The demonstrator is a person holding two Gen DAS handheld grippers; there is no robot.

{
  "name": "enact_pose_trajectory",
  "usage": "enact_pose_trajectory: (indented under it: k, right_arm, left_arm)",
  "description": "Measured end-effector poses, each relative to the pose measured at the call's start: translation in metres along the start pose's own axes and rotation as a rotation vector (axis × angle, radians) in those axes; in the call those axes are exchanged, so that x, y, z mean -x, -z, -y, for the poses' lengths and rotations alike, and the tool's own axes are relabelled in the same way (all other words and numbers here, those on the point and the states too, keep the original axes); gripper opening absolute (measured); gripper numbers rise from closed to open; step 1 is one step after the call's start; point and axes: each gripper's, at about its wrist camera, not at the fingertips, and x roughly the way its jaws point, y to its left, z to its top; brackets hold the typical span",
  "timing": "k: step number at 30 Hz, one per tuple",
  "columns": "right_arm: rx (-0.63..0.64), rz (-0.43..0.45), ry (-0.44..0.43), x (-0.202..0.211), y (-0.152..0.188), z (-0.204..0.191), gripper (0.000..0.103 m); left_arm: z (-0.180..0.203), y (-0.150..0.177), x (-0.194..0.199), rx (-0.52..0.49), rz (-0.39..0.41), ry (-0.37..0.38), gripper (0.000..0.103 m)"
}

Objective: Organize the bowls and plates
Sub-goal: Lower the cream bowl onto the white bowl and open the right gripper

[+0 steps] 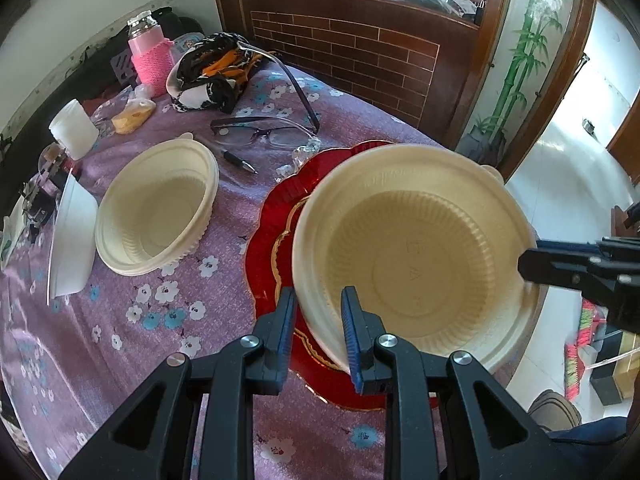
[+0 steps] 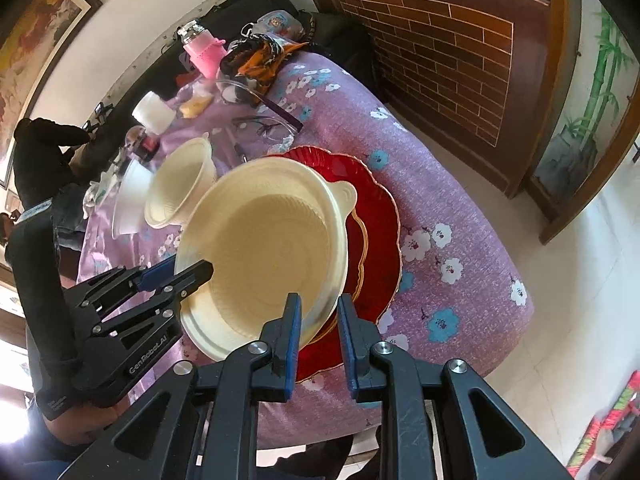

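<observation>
Cream bowl (image 1: 408,256) mouth up, tilted, over red plate (image 1: 276,216).

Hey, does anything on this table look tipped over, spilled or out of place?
Yes. The white bowl near the table's left edge lies tipped on its side, not upright. Eyeglasses and a pen lie loose between the dishes. Nothing looks spilled.

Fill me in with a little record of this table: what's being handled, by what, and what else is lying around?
Handled item: cream bowl, over a red plate
Left gripper: fingers astride the bowl's rim; grip unclear
Right gripper: fingers astride the opposite rim; grip unclear
Waiting: second cream bowl, beside the plate on the floral tablecloth
Clutter: glasses, pen, pink bottle
</observation>
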Motion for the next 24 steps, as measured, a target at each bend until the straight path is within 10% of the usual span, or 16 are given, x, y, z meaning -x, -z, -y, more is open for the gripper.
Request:
enact_pose_trajectory:
  k: [24]
  right_arm:
    - [0.017, 0.117, 0.019, 0.012, 0.002, -0.044, 0.026]
  left_arm:
    - [-0.055, 0.041, 0.035, 0.121, 0.048, -0.011, 0.033]
